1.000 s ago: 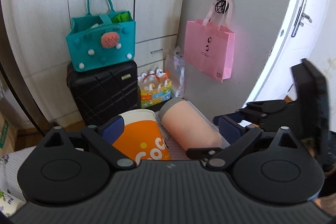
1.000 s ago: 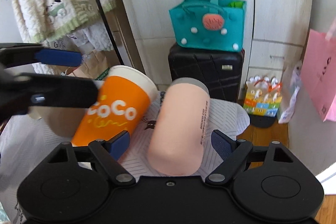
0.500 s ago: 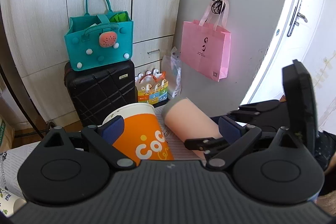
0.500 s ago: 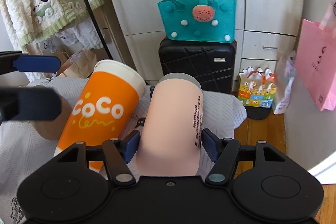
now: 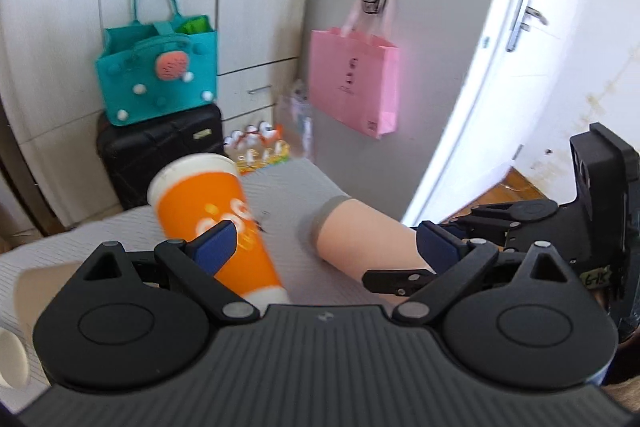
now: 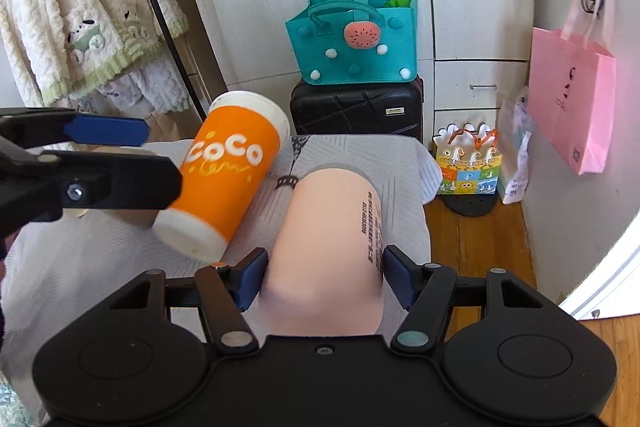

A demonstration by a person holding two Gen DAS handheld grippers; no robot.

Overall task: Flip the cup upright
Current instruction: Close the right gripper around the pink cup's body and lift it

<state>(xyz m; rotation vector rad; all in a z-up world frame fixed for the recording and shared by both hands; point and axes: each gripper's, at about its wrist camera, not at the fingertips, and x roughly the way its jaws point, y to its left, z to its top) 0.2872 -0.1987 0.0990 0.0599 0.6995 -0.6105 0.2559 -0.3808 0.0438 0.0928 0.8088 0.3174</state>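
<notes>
A pink cup (image 6: 328, 259) lies on its side on the grey cloth-covered table (image 6: 360, 155). My right gripper (image 6: 320, 275) is shut on the pink cup near its bottom end; it also shows in the left wrist view (image 5: 360, 235). An orange "COCO" paper cup (image 6: 228, 175) is tilted, its white bottom raised toward me; it shows in the left wrist view (image 5: 212, 219) too. My left gripper (image 5: 324, 247) is open, its left pad in front of the orange cup, and it appears at the left of the right wrist view (image 6: 100, 151).
A brown cup (image 6: 132, 215) lies behind the orange one. Off the table's far edge stand a black suitcase (image 6: 356, 107) with a teal bag (image 6: 352, 43), a pink bag (image 6: 568, 99) on the wall, and a small colourful gift bag (image 6: 468, 163) on the floor.
The right gripper closed onto the pink cup. The left gripper drew back and to the right, and the orange cup tilted with its bottom lifted.
</notes>
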